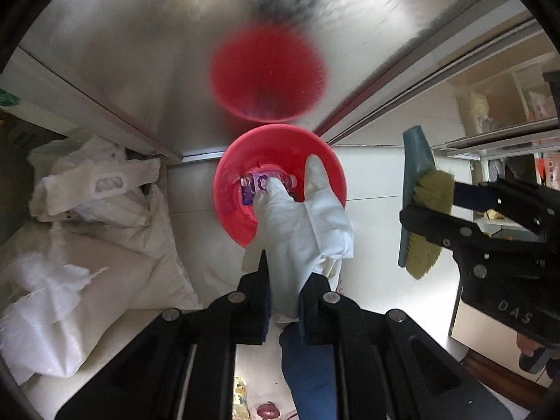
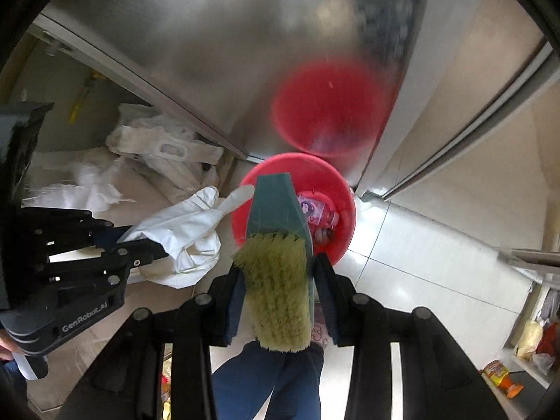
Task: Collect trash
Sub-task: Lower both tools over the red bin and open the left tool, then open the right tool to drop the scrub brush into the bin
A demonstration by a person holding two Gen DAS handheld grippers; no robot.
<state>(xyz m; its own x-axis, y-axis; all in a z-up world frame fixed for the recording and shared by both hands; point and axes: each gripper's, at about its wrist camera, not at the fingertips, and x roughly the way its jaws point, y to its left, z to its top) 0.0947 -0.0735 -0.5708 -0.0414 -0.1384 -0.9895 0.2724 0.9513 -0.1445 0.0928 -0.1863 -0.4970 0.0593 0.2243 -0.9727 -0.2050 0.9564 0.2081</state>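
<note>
A red round bin (image 1: 224, 192) stands on the floor against a steel cabinet, and a bottle with a purple label (image 1: 260, 183) lies inside it. My left gripper (image 1: 287, 280) is shut on a white glove (image 1: 304, 217) that hangs over the bin's near rim. My right gripper (image 2: 280, 273) is shut on a scrub brush (image 2: 276, 287) with yellow bristles and a teal back. The brush's tip reaches over the bin (image 2: 348, 210) and partly hides the bottle (image 2: 316, 211). Each gripper shows in the other's view: the right (image 1: 434, 206) and the left (image 2: 154, 245) with the glove (image 2: 185, 231).
A brushed steel cabinet front (image 1: 147, 70) rises behind the bin and reflects it in red. White sacks and bags (image 1: 105, 210) are heaped on the left. Pale floor tiles (image 2: 420, 245) spread to the right, with a low shelf of packets (image 2: 525, 350). A blue trouser leg (image 2: 266, 385) stands below.
</note>
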